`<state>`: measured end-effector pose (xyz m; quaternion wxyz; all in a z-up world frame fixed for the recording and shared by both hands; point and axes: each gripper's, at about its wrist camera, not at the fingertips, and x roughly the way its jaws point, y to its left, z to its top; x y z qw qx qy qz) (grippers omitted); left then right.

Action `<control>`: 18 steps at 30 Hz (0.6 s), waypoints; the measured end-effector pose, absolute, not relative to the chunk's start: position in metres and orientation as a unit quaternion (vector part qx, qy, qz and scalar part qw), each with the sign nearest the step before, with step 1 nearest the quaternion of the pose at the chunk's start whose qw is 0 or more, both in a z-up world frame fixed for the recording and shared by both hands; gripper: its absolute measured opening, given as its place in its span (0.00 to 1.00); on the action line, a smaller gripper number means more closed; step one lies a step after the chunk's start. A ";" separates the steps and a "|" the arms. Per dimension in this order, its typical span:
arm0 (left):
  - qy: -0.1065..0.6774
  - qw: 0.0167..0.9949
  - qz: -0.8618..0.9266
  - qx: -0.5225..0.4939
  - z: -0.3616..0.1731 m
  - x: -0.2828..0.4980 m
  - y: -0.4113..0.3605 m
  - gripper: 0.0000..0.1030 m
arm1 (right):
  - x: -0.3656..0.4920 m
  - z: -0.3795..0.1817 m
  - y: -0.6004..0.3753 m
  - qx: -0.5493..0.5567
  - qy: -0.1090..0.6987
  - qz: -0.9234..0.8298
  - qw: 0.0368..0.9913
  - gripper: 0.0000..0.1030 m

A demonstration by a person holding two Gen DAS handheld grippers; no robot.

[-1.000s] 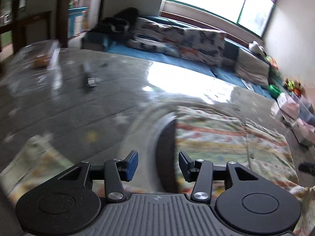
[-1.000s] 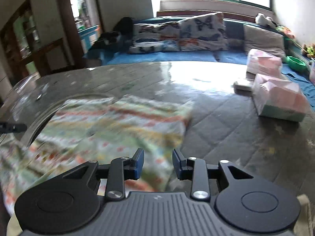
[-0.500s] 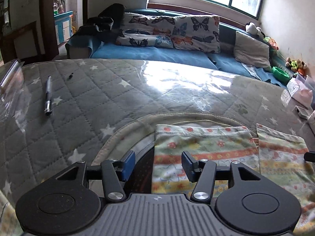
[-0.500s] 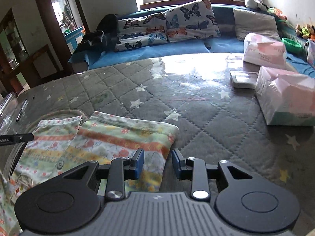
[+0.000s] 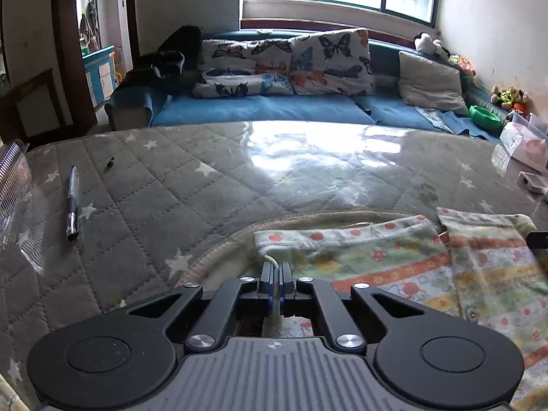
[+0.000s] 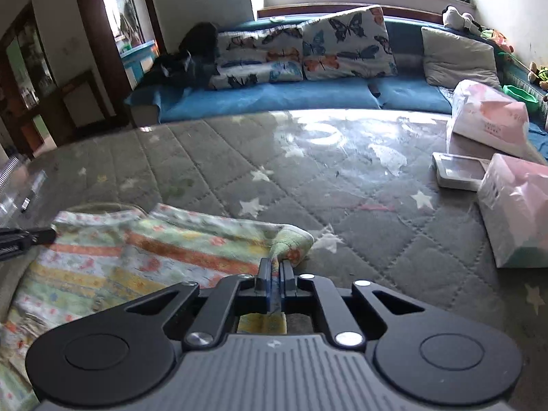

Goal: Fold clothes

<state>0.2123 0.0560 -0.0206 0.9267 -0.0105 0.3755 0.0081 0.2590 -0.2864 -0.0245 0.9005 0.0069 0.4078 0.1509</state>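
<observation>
A small garment [image 5: 394,267] with coloured stripes and a flower print lies flat on a grey quilted star-pattern cover [image 5: 205,185]. My left gripper [image 5: 275,269] sits at its near left edge, its jaws closing to shut with a fold of the fabric pinched between the pads. In the right wrist view the same garment [image 6: 137,260] stretches off to the left. My right gripper [image 6: 275,265] holds its right corner, jaws closing to shut on the bunched cloth. The tip of the left gripper shows as a black bar [image 6: 20,239] at that view's left edge.
A pen [image 5: 72,202] and a clear plastic box [image 5: 13,185] lie at the left. Pink tissue packs [image 6: 513,205] and a flat white box [image 6: 459,171] stand at the right. A beige round mat [image 5: 219,257] lies under the garment. A blue sofa with butterfly pillows [image 5: 291,68] is behind.
Both grippers came down and forward to the garment's two ends. Their open jaws have shut, each pinching the fabric's edge.
</observation>
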 end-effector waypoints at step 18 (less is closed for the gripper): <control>0.381 0.920 -0.092 -0.030 0.003 0.122 0.021 0.35 | 0.153 0.002 -0.269 -0.082 0.416 0.250 0.871 0.12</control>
